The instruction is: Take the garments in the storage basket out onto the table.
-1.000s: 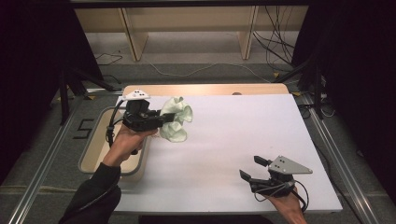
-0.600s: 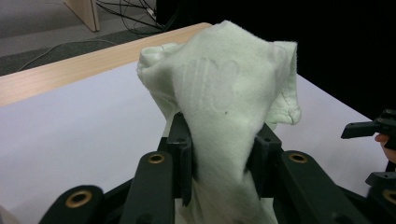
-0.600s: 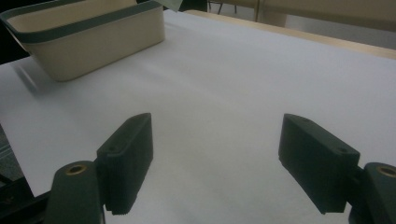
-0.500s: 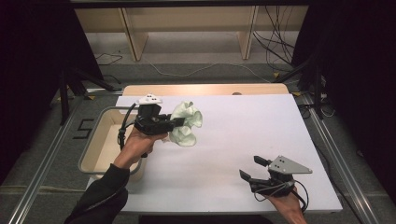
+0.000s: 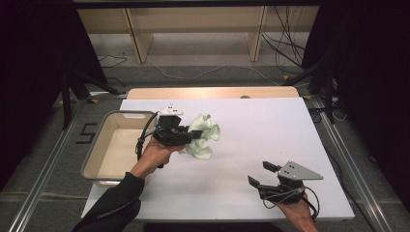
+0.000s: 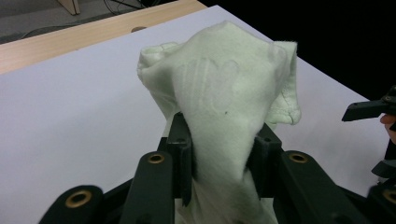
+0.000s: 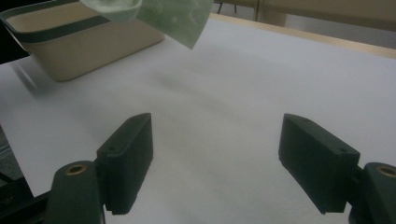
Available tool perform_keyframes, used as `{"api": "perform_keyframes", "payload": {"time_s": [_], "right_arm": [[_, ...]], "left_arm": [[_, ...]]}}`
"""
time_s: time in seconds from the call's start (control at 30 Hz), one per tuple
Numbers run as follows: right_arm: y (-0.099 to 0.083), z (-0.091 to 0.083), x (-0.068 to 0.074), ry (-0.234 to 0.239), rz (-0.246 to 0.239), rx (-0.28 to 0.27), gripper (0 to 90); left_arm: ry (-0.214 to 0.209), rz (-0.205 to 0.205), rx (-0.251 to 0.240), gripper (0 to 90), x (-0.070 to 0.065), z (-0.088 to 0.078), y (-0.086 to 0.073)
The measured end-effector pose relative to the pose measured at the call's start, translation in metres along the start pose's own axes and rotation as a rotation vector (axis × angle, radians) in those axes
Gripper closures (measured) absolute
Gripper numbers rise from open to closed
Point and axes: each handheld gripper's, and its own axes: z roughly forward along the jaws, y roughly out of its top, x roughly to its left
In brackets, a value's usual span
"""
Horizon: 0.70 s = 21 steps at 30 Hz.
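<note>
High view: left hand-held gripper (image 5: 196, 135) clamping bunched pale-green cloth (image 5: 205, 137), rightward

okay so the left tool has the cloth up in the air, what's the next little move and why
Probably carry the cloth a bit further over the white table and lower it. The left tool is shut on it, it hangs bunched, clear of the bin, and the right tool waits open nearby.
</note>
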Motion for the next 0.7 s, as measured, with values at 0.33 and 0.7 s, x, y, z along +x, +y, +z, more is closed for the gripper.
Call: {"api": "perform_keyframes", "payload": {"time_s": [0.33,0.7], "right_arm": [[0.000,0.000,0.000,0.000,0.000,0.000,26.9],[0.000,0.001,0.000,0.002,-0.004,0.000,26.9]], "left_arm": [[-0.022,0.007,0.047,67.0,-0.006,0.024,-0.011],[-0.051,0.015,0.087,66.8,-0.011,0.046,-0.021]]}}
